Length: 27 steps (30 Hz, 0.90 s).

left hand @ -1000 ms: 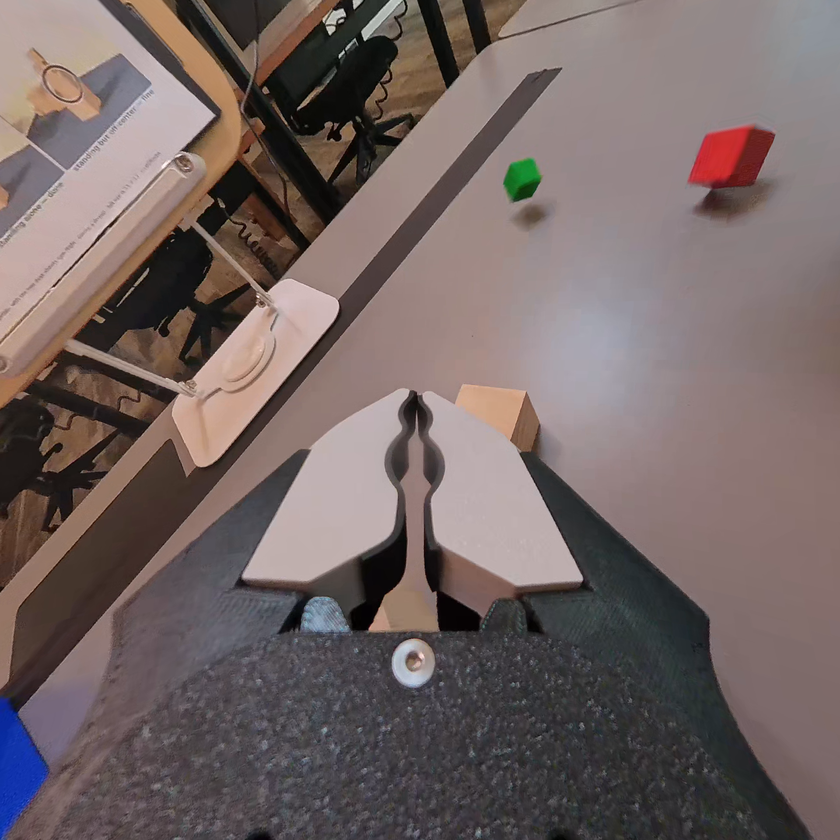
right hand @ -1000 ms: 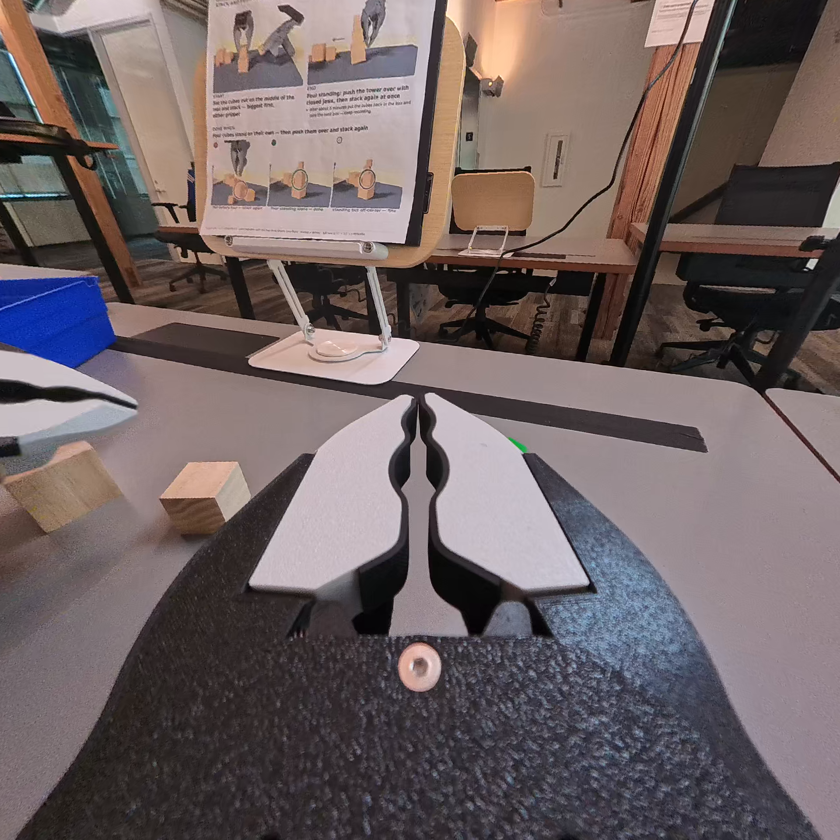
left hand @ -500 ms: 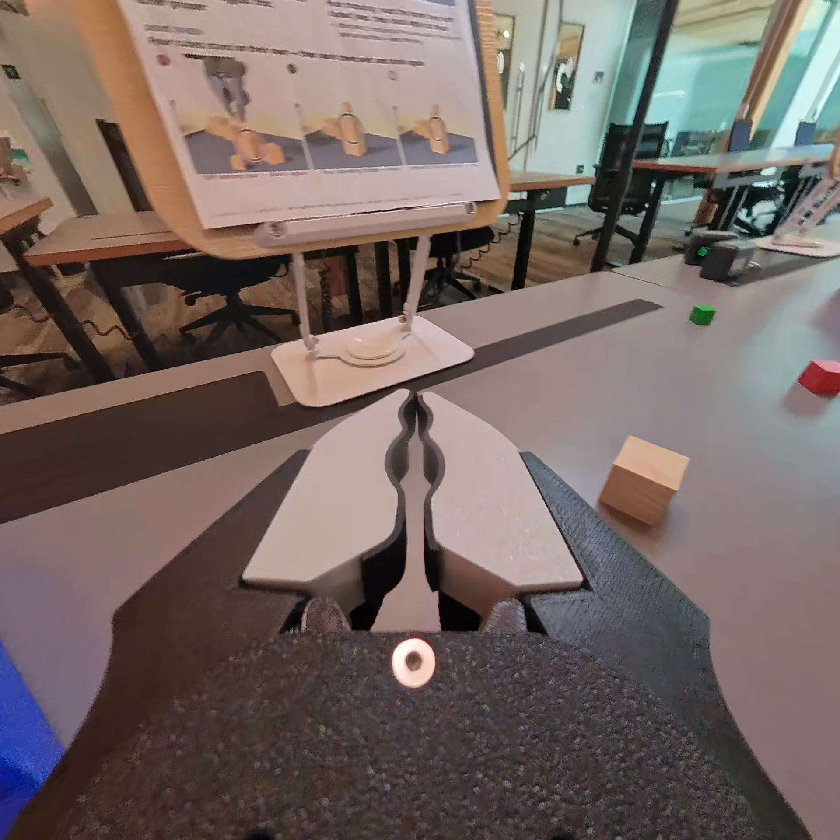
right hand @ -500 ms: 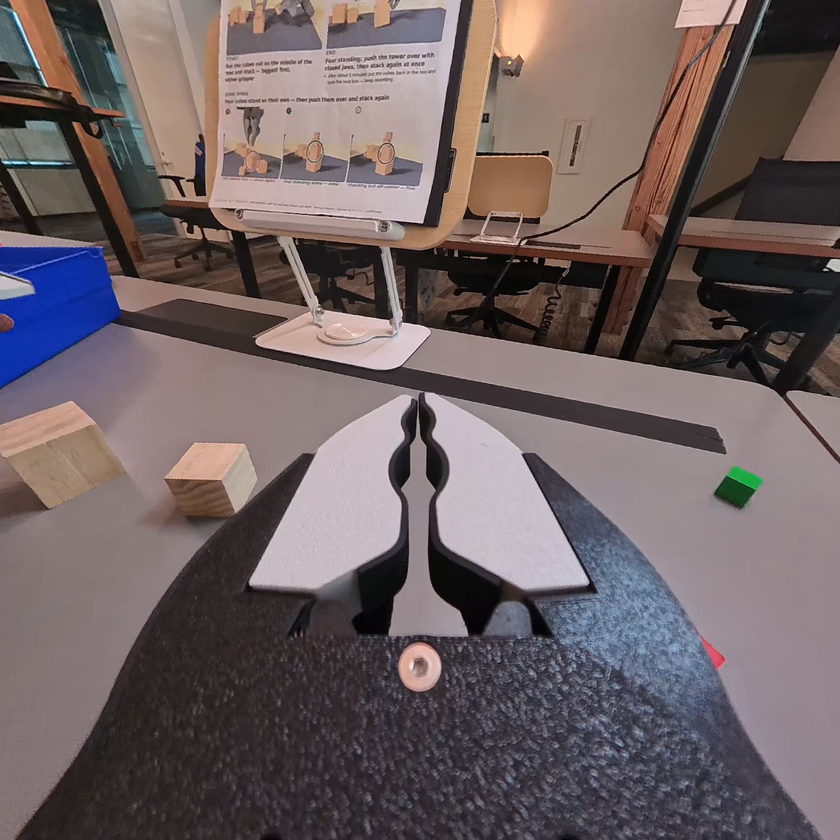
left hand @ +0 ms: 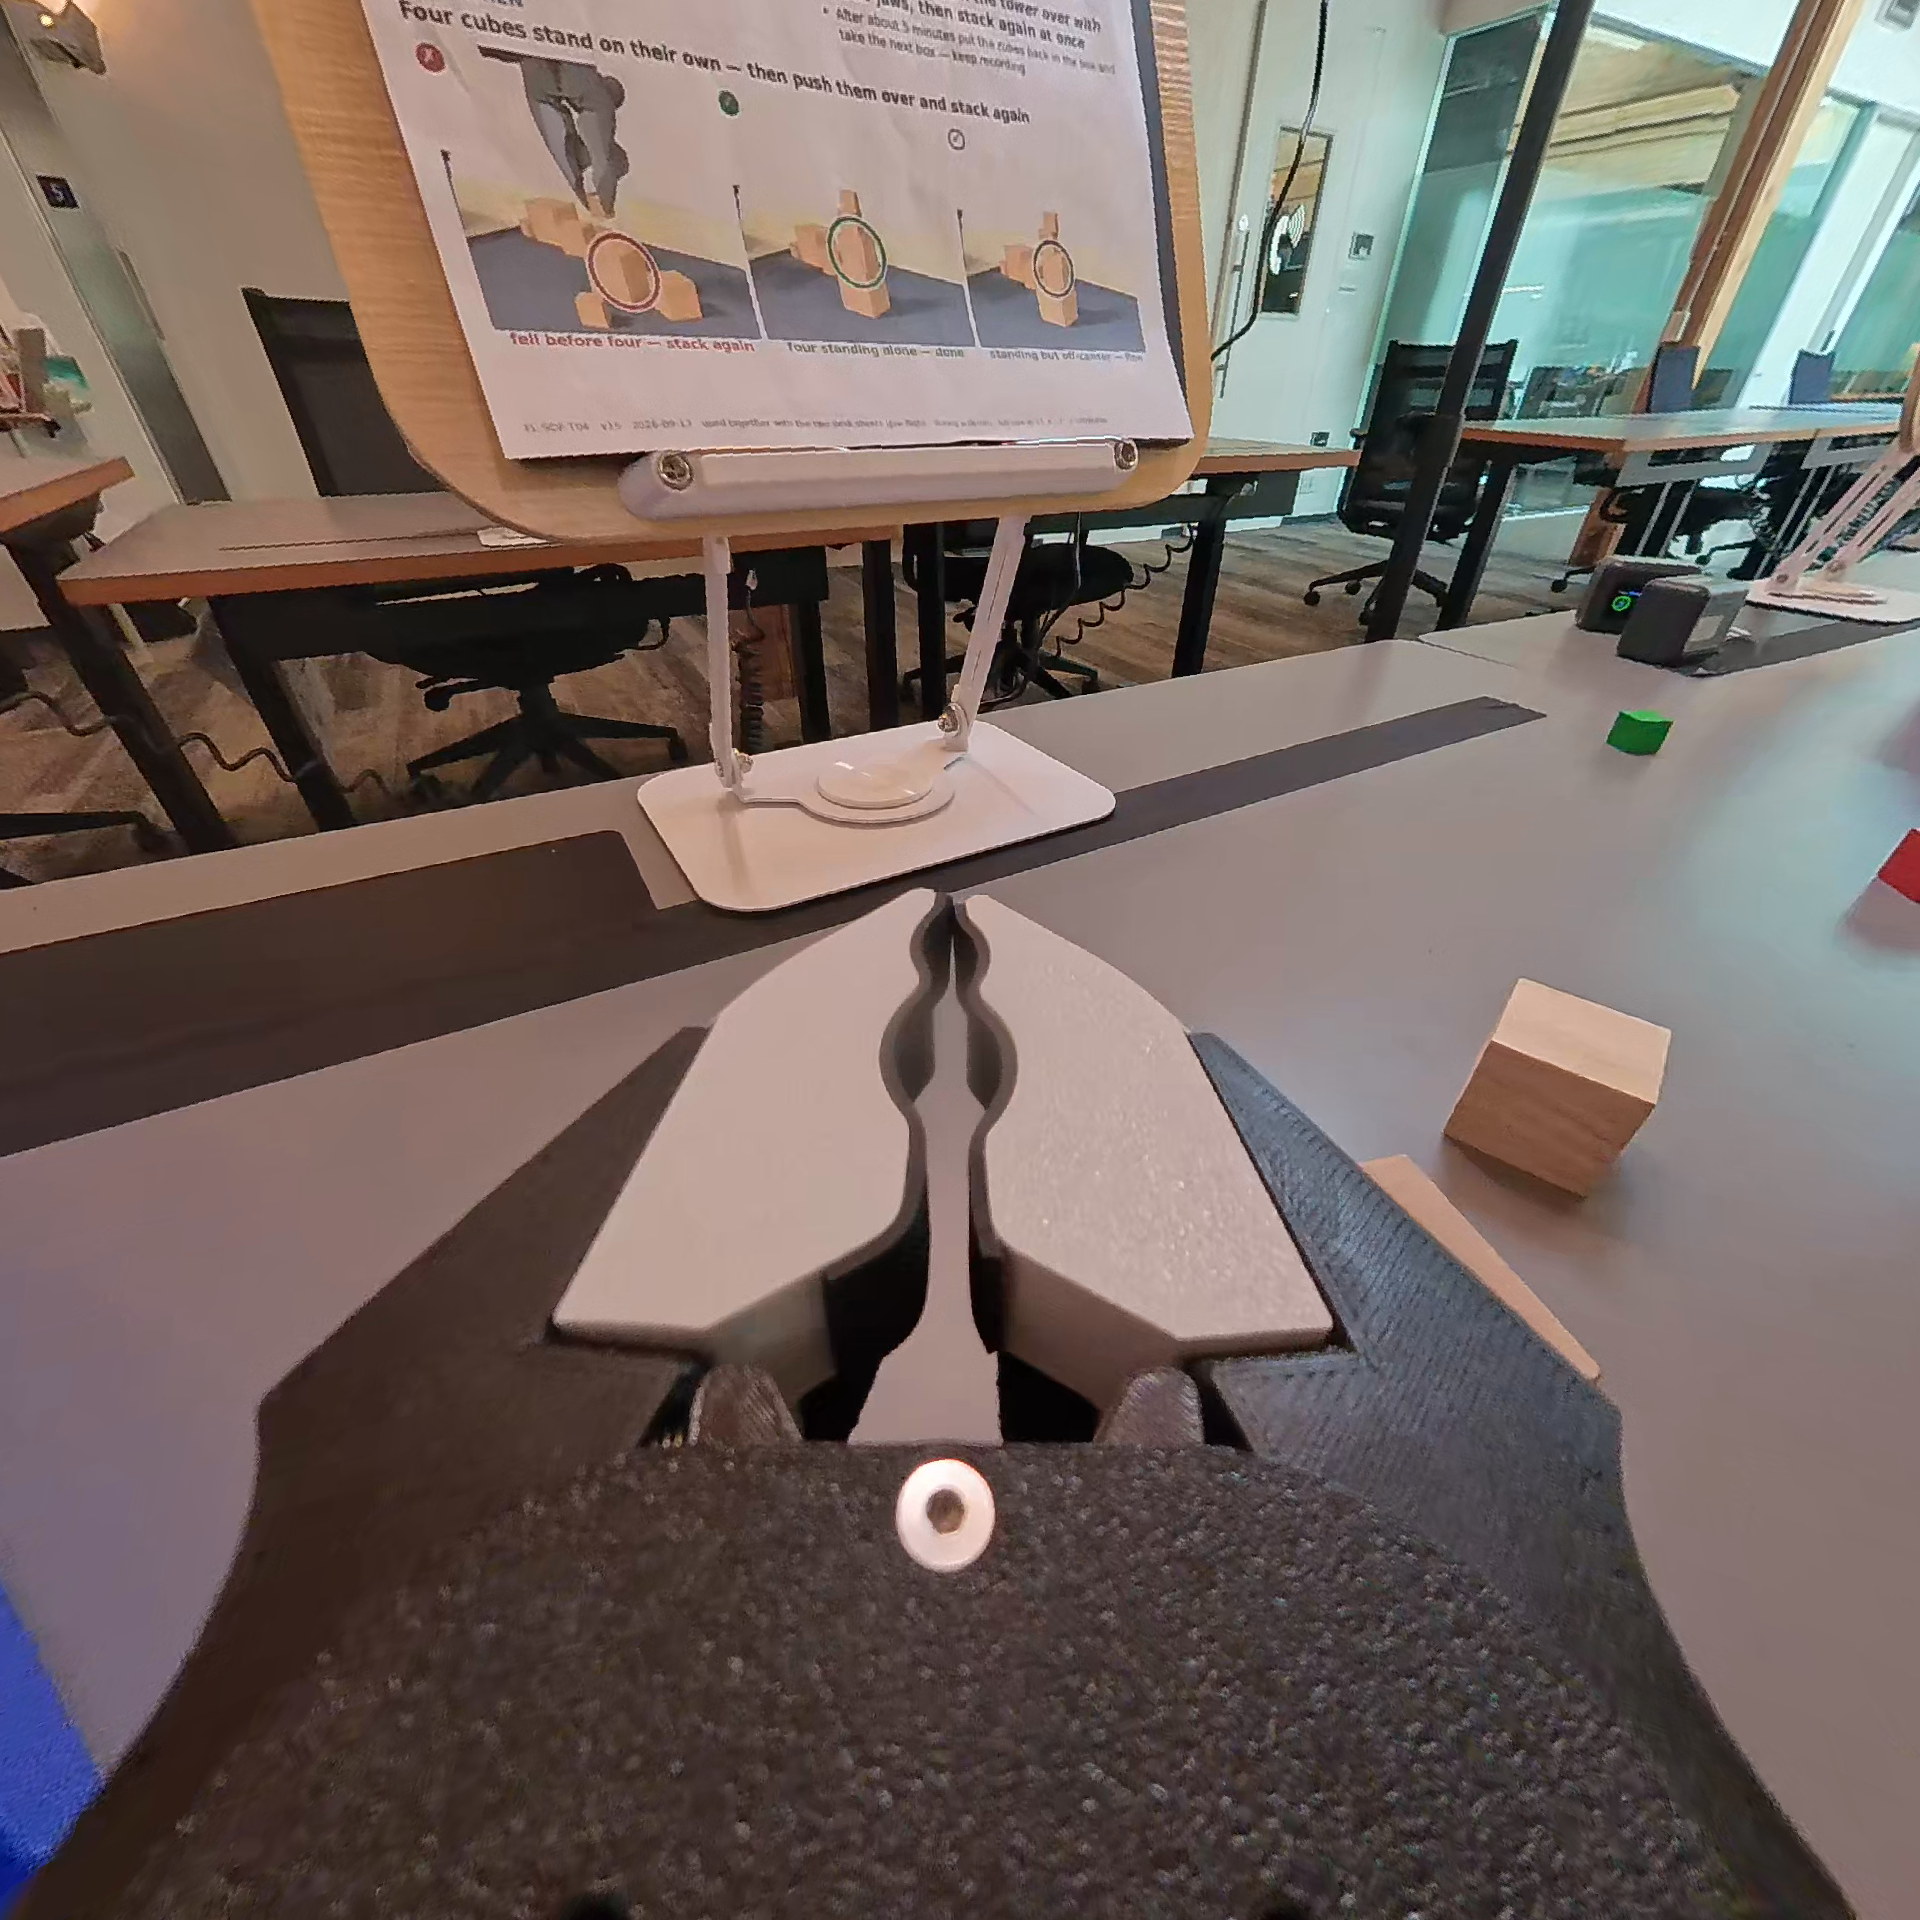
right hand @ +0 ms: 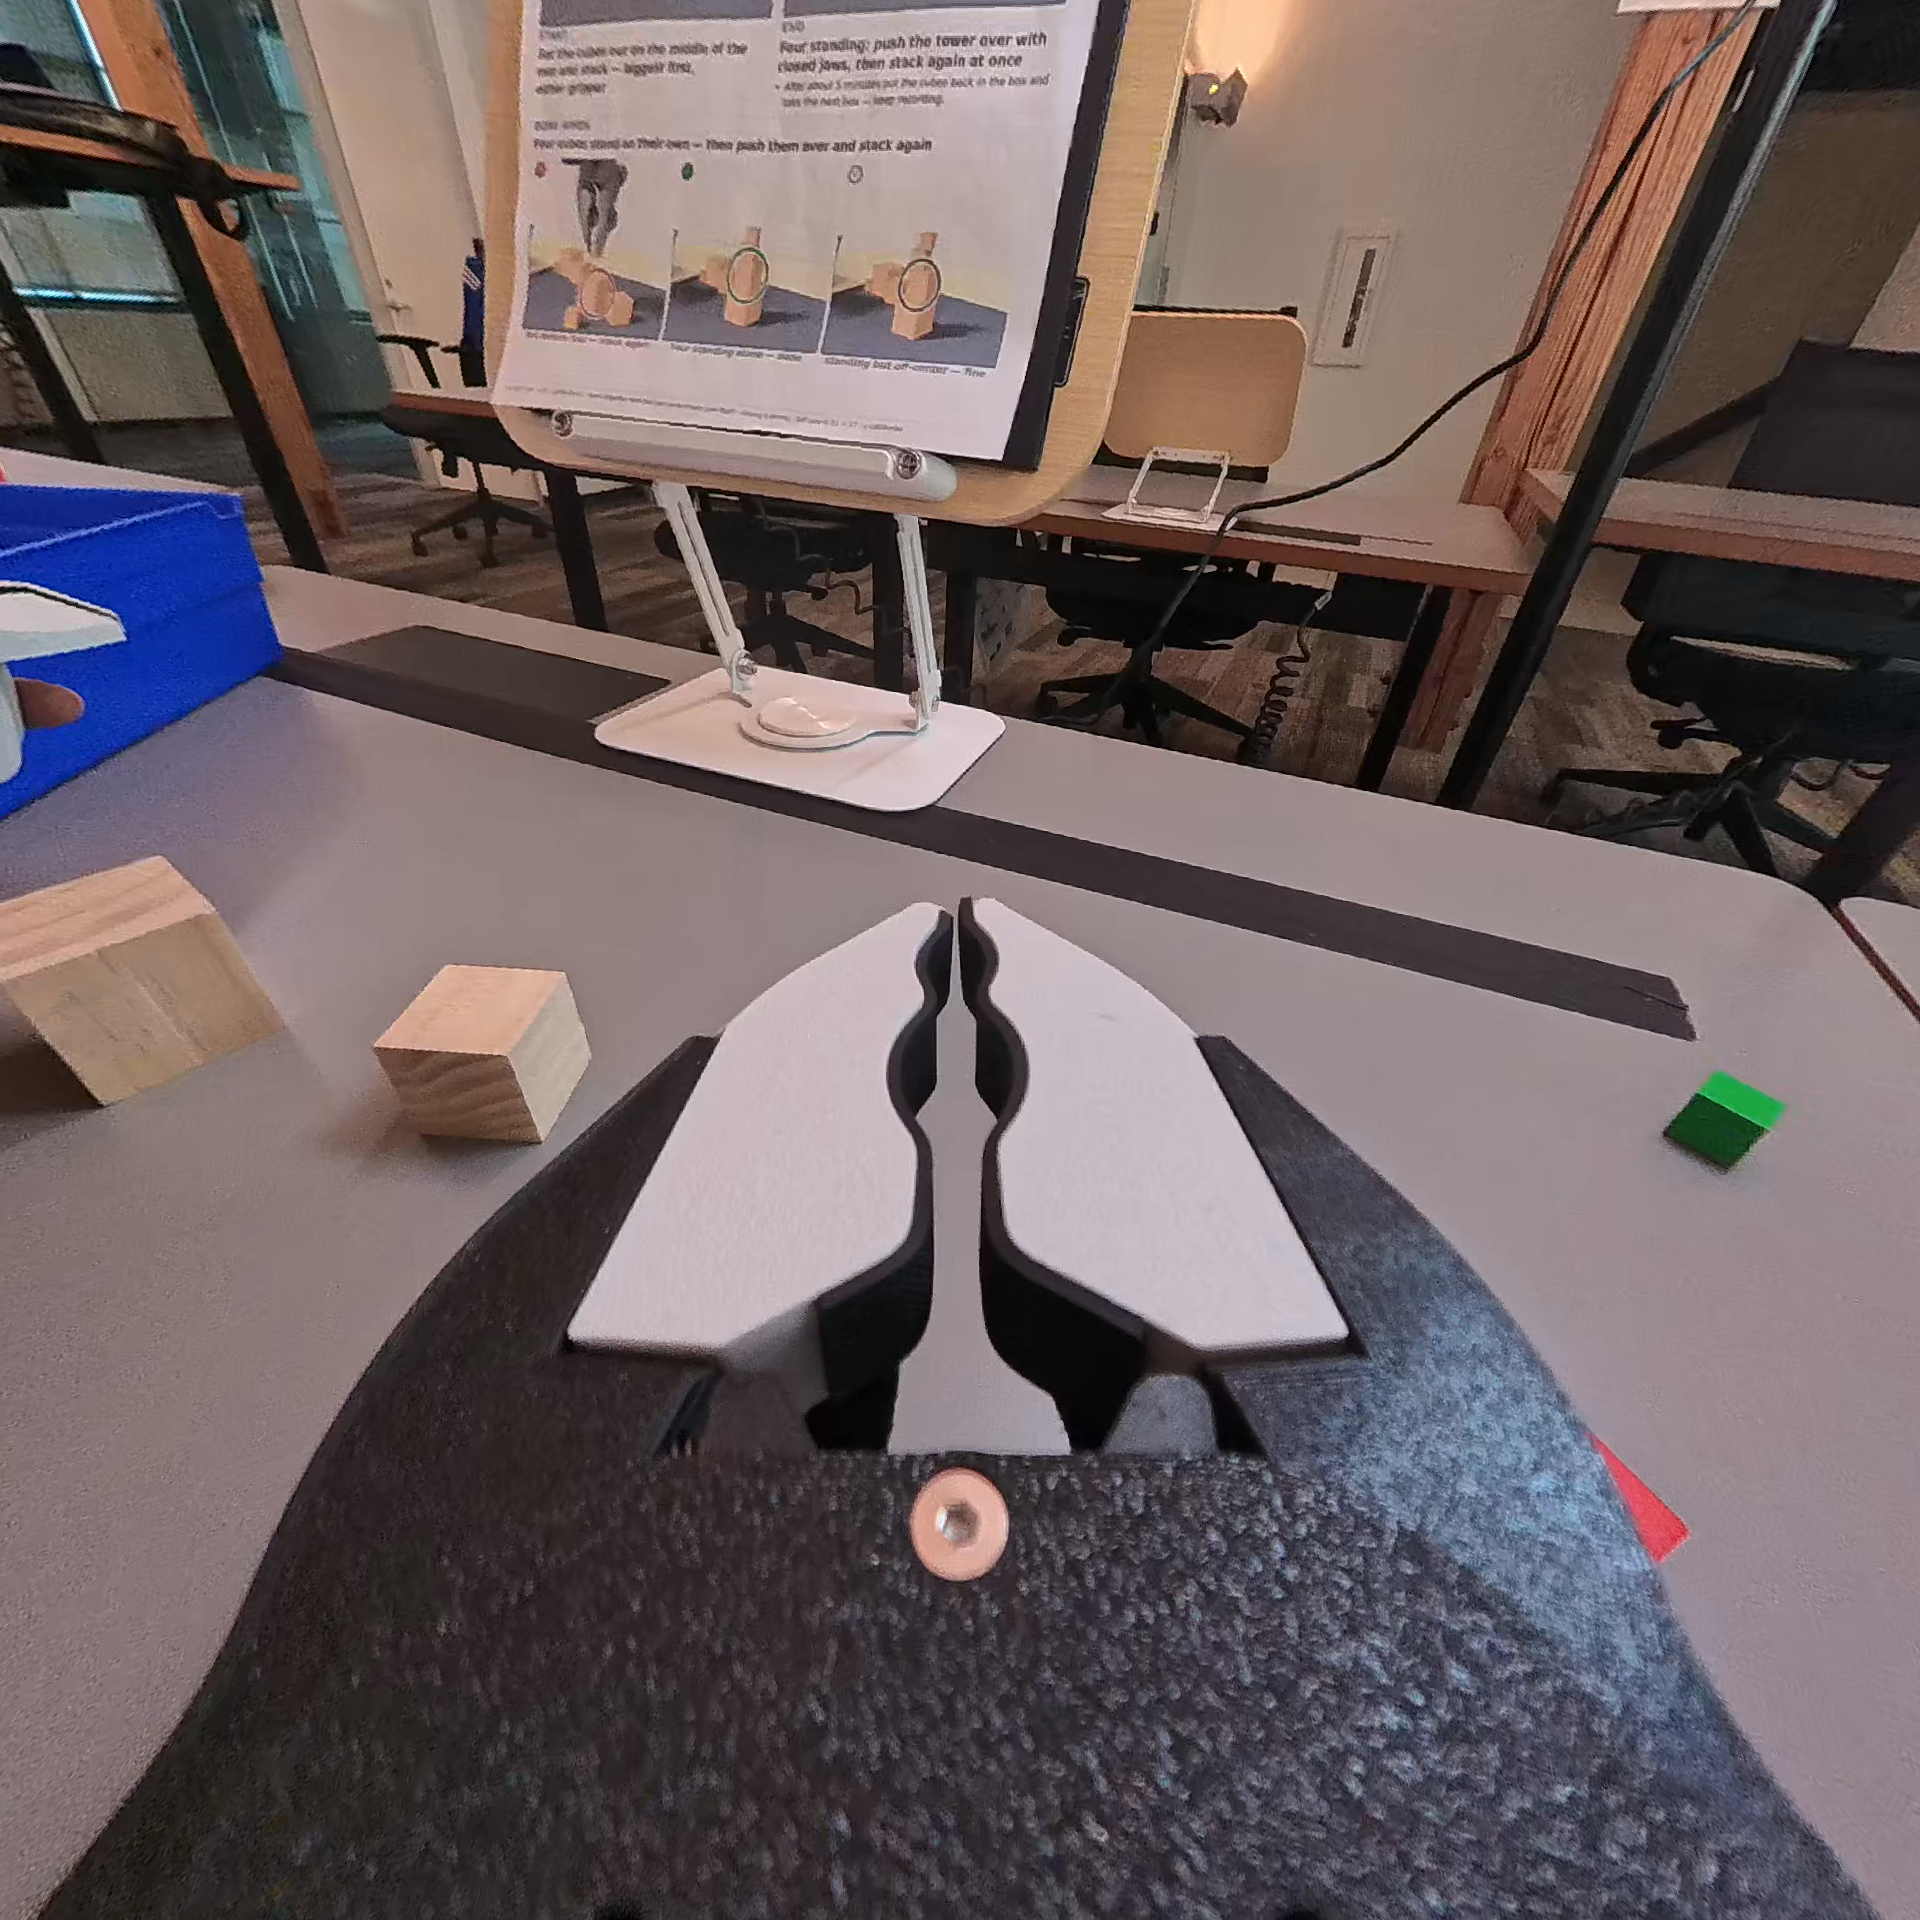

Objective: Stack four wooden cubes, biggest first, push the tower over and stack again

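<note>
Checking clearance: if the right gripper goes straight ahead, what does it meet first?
Right gripper, shut and holding nothing, looks clear over bare table; likely first the black strip. Depth uncertain.

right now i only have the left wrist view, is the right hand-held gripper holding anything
Observer: No. The right hand-held gripper is shut, with nothing between its fingers.
Operator: theres a wooden edge beside my casing, what is it
Observer: A large wooden block. It is bigger than the small wooden cube and stands apart from it.
Operator: and the blue at my bottom left corner
Observer: A blue bin, standing on the grey table to the left of both blocks.
</note>
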Each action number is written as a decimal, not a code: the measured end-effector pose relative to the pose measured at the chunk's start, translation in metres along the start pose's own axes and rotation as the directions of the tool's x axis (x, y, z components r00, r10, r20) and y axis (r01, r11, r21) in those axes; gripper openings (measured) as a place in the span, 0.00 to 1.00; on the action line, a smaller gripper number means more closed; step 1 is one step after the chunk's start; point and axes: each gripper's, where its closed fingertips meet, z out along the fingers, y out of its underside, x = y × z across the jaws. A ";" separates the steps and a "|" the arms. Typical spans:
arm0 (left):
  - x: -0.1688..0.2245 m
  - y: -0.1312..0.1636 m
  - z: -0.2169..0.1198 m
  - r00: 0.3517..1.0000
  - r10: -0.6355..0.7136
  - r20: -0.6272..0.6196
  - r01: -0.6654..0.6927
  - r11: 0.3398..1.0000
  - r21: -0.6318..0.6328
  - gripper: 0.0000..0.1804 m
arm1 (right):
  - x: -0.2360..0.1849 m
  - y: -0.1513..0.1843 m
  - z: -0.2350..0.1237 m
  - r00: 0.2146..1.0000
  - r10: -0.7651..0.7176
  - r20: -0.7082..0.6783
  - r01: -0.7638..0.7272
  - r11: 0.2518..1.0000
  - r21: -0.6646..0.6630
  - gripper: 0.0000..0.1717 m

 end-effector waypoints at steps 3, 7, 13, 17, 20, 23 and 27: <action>-0.007 -0.002 -0.002 0.999 -0.018 0.026 0.018 1.000 0.015 0.00 | -0.002 0.000 0.000 1.000 -0.003 0.009 0.003 1.000 0.003 0.01; -0.011 -0.014 -0.009 0.998 -0.061 0.014 0.060 0.995 0.074 0.02 | -0.007 0.002 0.002 0.999 -0.001 0.036 0.001 1.000 -0.001 0.03; -0.004 -0.027 -0.017 0.997 -0.053 -0.054 0.058 0.992 0.114 0.03 | -0.033 0.006 0.006 0.988 -0.060 0.143 0.064 0.998 -0.021 0.18; 0.012 -0.025 -0.014 0.988 -0.025 -0.152 0.041 0.994 0.106 0.09 | -0.059 0.015 0.013 0.970 -0.068 0.234 0.087 0.994 -0.072 0.35; 0.027 -0.029 -0.015 0.968 -0.033 -0.249 0.068 0.989 0.131 0.15 | -0.090 0.017 0.018 0.944 -0.092 0.317 0.134 0.984 -0.114 0.45; 0.031 -0.032 -0.017 0.963 -0.001 -0.271 0.044 0.987 0.152 0.16 | -0.125 0.016 0.023 0.908 -0.138 0.396 0.212 0.965 -0.151 0.47; 0.029 -0.026 -0.015 0.967 0.030 -0.255 0.005 0.991 0.135 0.16 | -0.171 0.022 0.032 0.845 -0.150 0.513 0.298 0.929 -0.221 0.48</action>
